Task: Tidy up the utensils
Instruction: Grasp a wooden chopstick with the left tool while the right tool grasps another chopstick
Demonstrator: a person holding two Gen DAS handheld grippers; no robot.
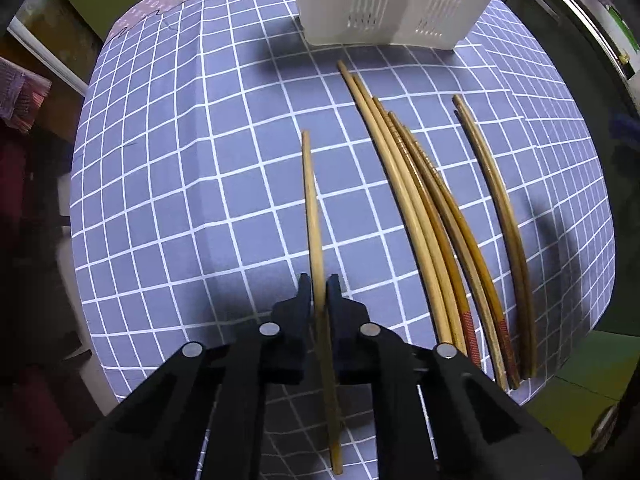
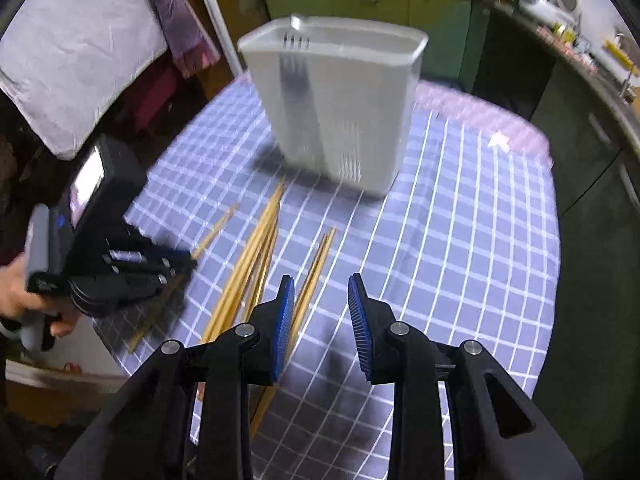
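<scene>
1. Kitchen cabinets in green are running across the top of the right wrist view, and a blue checked tablecloth (image 1: 192, 184) is covering the table that carries everything.
2. The left gripper (image 1: 319, 294) is clamping 1 pale chopstick (image 1: 311, 200) between its jaws; the stick is running from the lower centre of the left wrist view up toward the middle, and whether its far tip is touching the cloth I cannot tell.
3. The right gripper (image 2: 321, 304) is hanging with its jaws spread and nothing between them, low in the centre of the right wrist view.
4. The loose chopsticks (image 1: 432, 216) are lying right of centre in the left wrist view, a bundle and 2 more near it, pointing toward the white utensil holder (image 1: 400, 4) at the top edge.
5. Risk: the grip is sitting near the stick's lower part, so the long free end is likely levering and could be rotating or slipping out during the lift.
6. Risk: the holder looks light and tall, so a stick arriving at a slant could be knocking its rim and tipping it.
7. Risk: the right wrist view is blurred, suggesting fast motion, and that gripper's pads (image 2: 285, 320) are hovering just beside the 2 separate sticks, so they could be scattered.
</scene>
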